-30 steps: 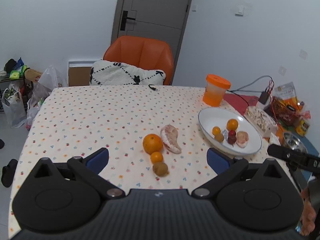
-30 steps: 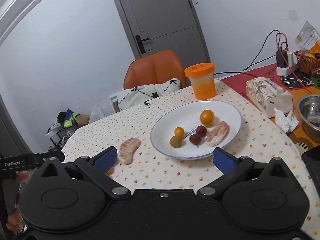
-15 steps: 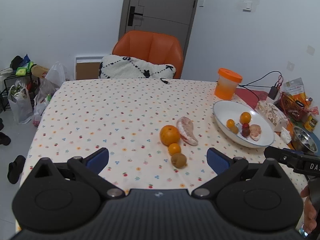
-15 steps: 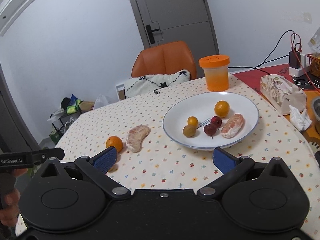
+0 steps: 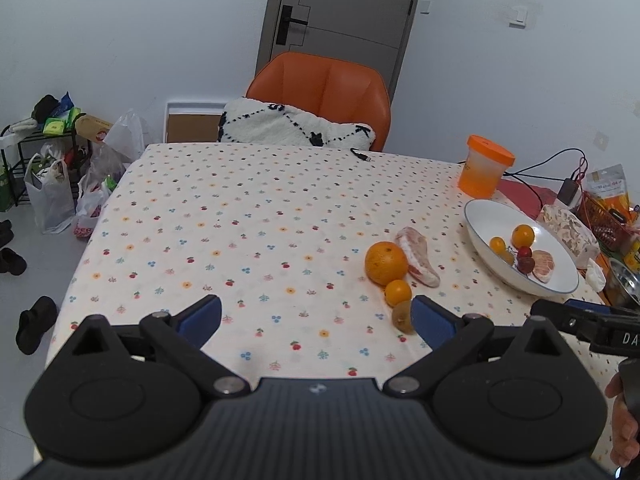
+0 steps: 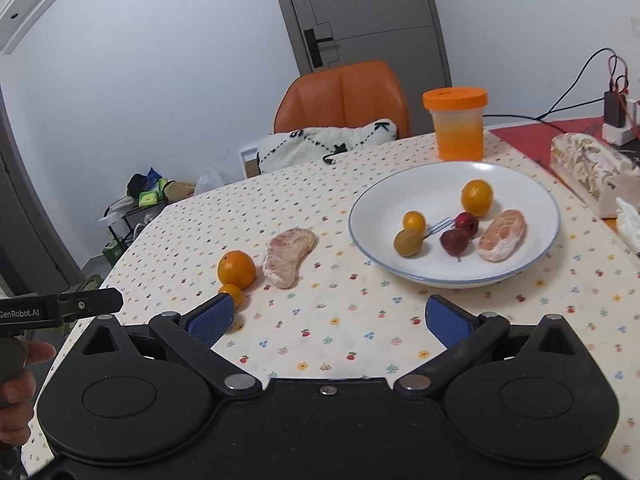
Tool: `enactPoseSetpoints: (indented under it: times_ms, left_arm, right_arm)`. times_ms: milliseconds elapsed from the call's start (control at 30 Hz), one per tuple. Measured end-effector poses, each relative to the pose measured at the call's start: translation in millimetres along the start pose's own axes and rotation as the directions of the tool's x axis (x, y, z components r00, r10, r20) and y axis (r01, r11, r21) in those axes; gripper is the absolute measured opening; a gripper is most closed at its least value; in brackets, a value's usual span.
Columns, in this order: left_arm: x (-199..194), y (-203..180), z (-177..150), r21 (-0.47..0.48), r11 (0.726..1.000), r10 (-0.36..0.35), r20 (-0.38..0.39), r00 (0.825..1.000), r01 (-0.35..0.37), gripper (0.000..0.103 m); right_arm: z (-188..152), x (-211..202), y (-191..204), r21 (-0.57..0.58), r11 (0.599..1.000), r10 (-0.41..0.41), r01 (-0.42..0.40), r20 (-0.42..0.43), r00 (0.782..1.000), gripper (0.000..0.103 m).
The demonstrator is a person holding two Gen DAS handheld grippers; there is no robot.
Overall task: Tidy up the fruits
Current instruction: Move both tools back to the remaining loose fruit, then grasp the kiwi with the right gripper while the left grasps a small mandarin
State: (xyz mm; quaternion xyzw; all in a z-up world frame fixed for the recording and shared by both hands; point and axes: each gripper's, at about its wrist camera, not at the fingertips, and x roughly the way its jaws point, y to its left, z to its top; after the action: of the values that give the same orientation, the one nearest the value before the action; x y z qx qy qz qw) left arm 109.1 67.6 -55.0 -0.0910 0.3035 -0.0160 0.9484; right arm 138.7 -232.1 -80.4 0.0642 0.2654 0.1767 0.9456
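A large orange (image 5: 386,262) is seen on the dotted surface (image 5: 240,216), with a peeled pomelo segment (image 5: 417,256) lying just beside it, pale pink and curved. A small orange (image 5: 398,292) is set in front of the large one, touching it, and a brown-green kiwi (image 5: 401,315) is placed just in front of that. To the right, a white plate (image 6: 384,204) with a blue rim is found, in which a mid-sized orange (image 6: 476,197), a small orange fruit (image 6: 413,221), a greenish-brown fruit (image 6: 407,242), two dark red fruits (image 6: 455,241) and a second peeled pomelo piece (image 6: 501,235) are held.
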Motion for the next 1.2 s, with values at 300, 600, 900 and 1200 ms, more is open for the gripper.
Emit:
enactPoseSetpoints:
  times_ms: [300,600,900,1200]
  left_arm:
    - [16,12,2,-0.026,0.999,-0.026,-0.022,0.999,0.025,0.089]
    - [32,12,0,-0.018,0.999,-0.042,-0.046,0.998,0.041,0.072]
    - [40,14,2,-0.018,0.999,-0.044,-0.057,0.997,0.043,0.066]
    - [54,-3,13,0.015,0.997,-0.081,-0.070,0.994,0.082,0.064]
  right_arm:
    - [5,22,21,-0.048,0.997,0.063,-0.064,-0.030,0.998,0.100]
    - [2,50,40,-0.070,0.989,0.119,-0.126,-0.098,0.988,0.072]
    - [1,71,60,-0.080,0.978,0.179,-0.192,-0.146,0.973,0.047]
    - [-3,86,60,-0.047,0.975,0.207,-0.219,-0.176,0.962,0.022]
